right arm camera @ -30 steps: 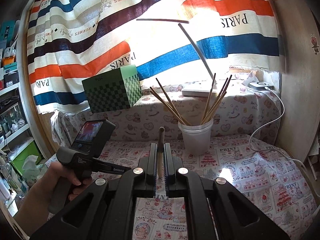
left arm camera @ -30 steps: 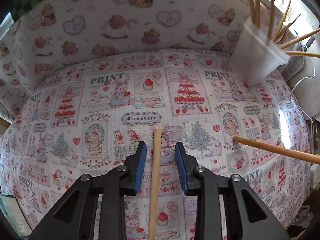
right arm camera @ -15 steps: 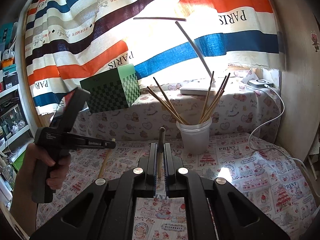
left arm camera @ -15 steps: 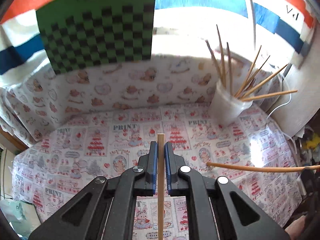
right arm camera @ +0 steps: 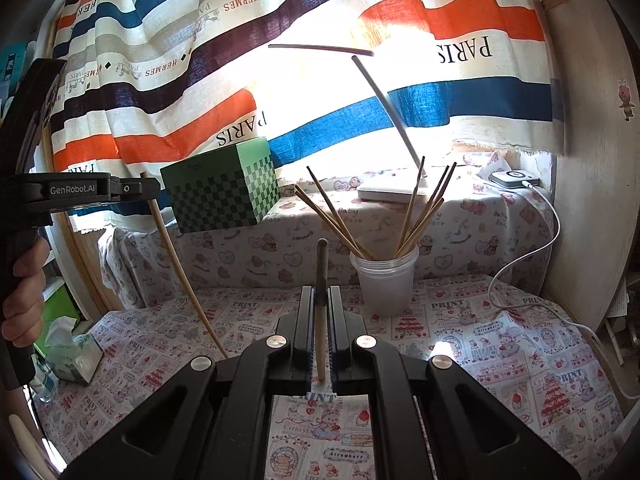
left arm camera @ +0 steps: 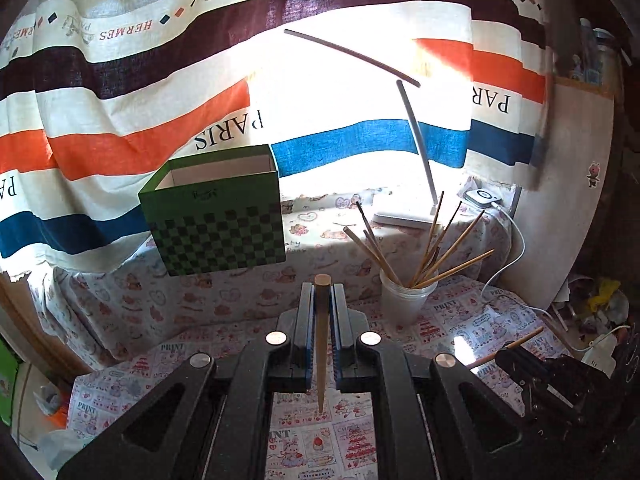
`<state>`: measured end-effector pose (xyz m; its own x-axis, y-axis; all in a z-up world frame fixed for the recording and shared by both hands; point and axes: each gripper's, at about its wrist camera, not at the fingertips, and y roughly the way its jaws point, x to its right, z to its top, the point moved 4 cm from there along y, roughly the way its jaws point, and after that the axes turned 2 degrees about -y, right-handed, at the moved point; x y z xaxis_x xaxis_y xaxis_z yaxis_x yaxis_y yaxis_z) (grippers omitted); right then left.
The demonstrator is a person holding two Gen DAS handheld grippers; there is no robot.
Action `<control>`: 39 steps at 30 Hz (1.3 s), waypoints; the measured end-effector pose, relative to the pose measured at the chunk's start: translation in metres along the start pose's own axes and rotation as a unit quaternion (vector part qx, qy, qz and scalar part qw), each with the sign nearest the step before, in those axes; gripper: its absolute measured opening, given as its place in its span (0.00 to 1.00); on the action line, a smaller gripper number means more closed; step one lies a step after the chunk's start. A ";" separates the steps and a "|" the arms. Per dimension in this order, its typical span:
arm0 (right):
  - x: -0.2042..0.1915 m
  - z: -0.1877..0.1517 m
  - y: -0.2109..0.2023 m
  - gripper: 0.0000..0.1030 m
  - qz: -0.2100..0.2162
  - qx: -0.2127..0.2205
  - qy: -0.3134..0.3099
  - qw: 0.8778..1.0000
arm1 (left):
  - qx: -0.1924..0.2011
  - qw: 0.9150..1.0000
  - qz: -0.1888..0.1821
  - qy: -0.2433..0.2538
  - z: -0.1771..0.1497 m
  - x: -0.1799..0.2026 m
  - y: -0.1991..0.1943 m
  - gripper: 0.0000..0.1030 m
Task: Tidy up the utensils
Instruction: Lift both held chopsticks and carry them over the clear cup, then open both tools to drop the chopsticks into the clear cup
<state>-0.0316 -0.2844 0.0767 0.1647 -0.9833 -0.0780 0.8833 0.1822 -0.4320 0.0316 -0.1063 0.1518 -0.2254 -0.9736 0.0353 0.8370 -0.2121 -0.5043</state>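
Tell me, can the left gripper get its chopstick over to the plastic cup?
Probably yes. The left gripper is shut on its chopstick, and only bare tablecloth lies between it and the plastic cup.

Left chopstick (left arm camera: 322, 332): pale wood, blunt end forward, clamped lengthwise, off the table.
Right chopstick (right arm camera: 321, 300): dark-tipped, likewise clamped.
Cup (right arm camera: 385, 284): translucent, upright on table, holding splayed chopsticks (right arm camera: 416, 216).

The left gripper's fingers (left arm camera: 306, 340) clamp a chopstick (left arm camera: 321, 344); beyond them to the right, a cup (left arm camera: 406, 300) of chopsticks.
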 end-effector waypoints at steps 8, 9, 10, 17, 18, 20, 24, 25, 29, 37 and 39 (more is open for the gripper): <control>0.018 0.029 0.005 0.06 -0.002 -0.018 0.007 1.000 | 0.103 0.992 -0.074 -0.004 0.030 0.029 -0.009 0.06; 0.024 0.032 0.009 0.06 -0.006 -0.025 0.019 0.999 | 0.110 0.990 -0.092 -0.007 0.032 0.032 -0.008 0.06; 0.028 0.036 0.012 0.06 -0.001 -0.029 0.029 0.999 | 0.116 0.987 -0.108 -0.009 0.037 0.038 -0.006 0.06; 0.039 0.090 0.012 0.06 -0.001 0.009 0.032 0.999 | 0.149 0.981 -0.123 -0.016 0.065 0.065 0.016 0.06; 0.039 0.101 0.012 0.06 -0.004 0.020 0.028 0.999 | 0.153 0.980 -0.123 -0.015 0.069 0.068 0.018 0.06; 0.040 0.121 0.011 0.06 -0.014 0.043 0.022 0.999 | 0.158 0.978 -0.132 -0.014 0.077 0.074 0.024 0.06; 0.047 0.155 0.010 0.06 -0.036 0.093 0.024 0.995 | 0.161 0.977 -0.140 -0.027 0.090 0.078 0.040 0.06; 0.049 0.163 0.011 0.06 -0.041 0.106 0.027 0.993 | 0.164 0.977 -0.136 -0.027 0.092 0.078 0.045 0.06; 0.063 0.185 0.030 0.06 -0.075 0.131 0.036 0.988 | 0.164 0.978 -0.127 -0.024 0.093 0.079 0.068 0.06; 0.083 0.182 0.085 0.06 -0.104 0.142 0.023 0.984 | 0.187 0.974 -0.122 -0.026 0.087 0.075 0.096 0.07; 0.081 0.174 0.096 0.06 -0.111 0.135 0.007 0.985 | 0.187 0.973 -0.128 -0.030 0.090 0.074 0.099 0.06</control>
<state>0.1428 -0.3466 0.1854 -0.0496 -0.9985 -0.0221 0.9816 -0.0446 -0.1859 0.1422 -0.2068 0.1821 -0.4306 -0.8855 0.1745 0.8828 -0.4535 -0.1229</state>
